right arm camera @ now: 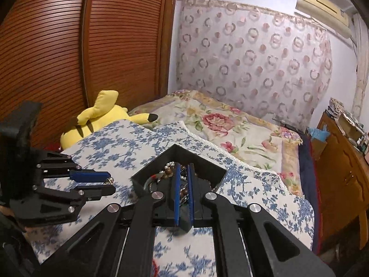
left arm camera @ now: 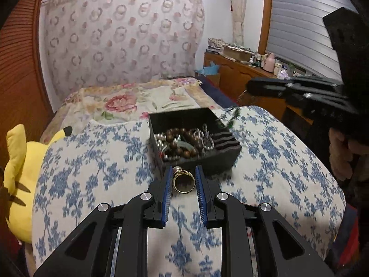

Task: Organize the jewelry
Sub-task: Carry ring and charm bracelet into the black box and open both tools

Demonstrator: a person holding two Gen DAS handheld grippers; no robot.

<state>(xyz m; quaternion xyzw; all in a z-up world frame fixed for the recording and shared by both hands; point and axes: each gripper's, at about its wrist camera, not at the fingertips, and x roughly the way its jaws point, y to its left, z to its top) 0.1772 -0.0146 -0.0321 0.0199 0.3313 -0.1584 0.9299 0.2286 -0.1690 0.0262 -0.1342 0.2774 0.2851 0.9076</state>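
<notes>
gripped between the left gripper's [left arm camera: 183, 180] blue pads, just short of the black jewelry box [left arm camera: 227, 155] on the bed [left arm camera: 92, 168]: gold pearl ring [left arm camera: 183, 181], best kept clenched and level till over a slot, right gripper [right arm camera: 182, 173] clamped nearly shut, contents unclear.

A gold ring [left arm camera: 183, 181] topped with a pearl is held upright above the blue-flowered bedcover. Just beyond it, an open black jewelry box [left arm camera: 196, 136] is set on the bed, filled with brown wooden beads [left arm camera: 184, 138] and pearls.
</notes>
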